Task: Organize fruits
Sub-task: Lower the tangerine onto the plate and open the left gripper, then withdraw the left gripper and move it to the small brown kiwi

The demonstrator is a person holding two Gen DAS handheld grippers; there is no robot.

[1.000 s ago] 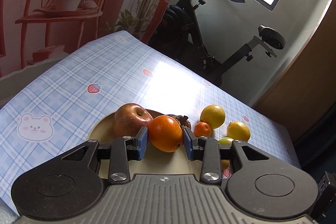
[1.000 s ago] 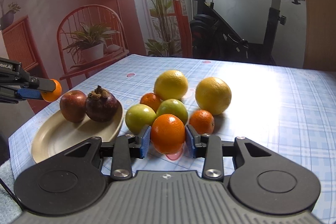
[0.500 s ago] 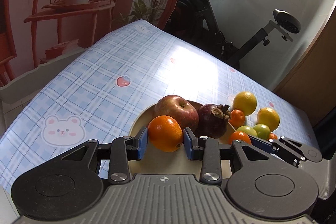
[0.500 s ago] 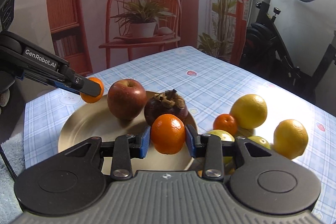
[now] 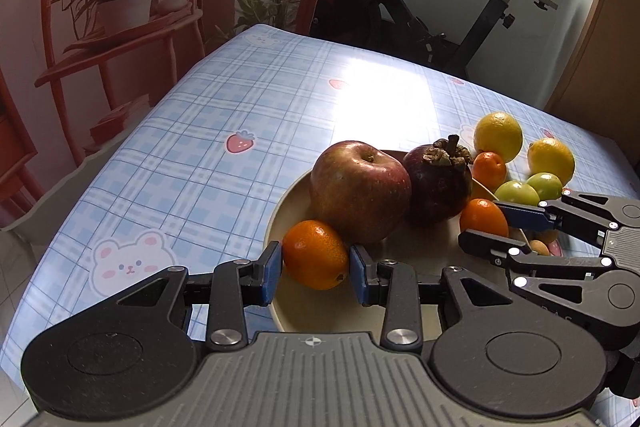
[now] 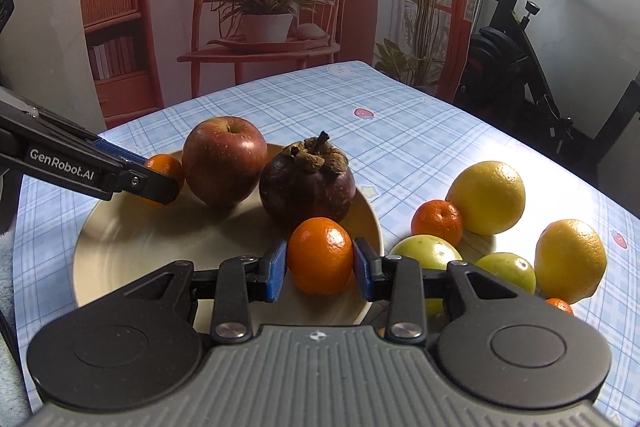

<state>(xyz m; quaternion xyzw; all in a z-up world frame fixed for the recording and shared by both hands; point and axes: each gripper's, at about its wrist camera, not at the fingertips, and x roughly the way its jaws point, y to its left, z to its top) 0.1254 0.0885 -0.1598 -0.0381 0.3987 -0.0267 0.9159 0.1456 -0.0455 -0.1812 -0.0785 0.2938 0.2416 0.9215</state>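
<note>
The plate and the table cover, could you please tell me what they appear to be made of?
The plate looks like glazed ceramic or melamine: cream, smooth, softly shiny; which one is unclear. The table cover looks like wipeable vinyl: printed blue check with a strong window glare.

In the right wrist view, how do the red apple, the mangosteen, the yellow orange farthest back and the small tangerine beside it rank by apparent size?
1. red apple and mangosteen: look alike, so not ranked.
2. yellow orange: slightly smaller, though it lies farther off than the mangosteen.
3. small tangerine: clearly smallest.
</note>
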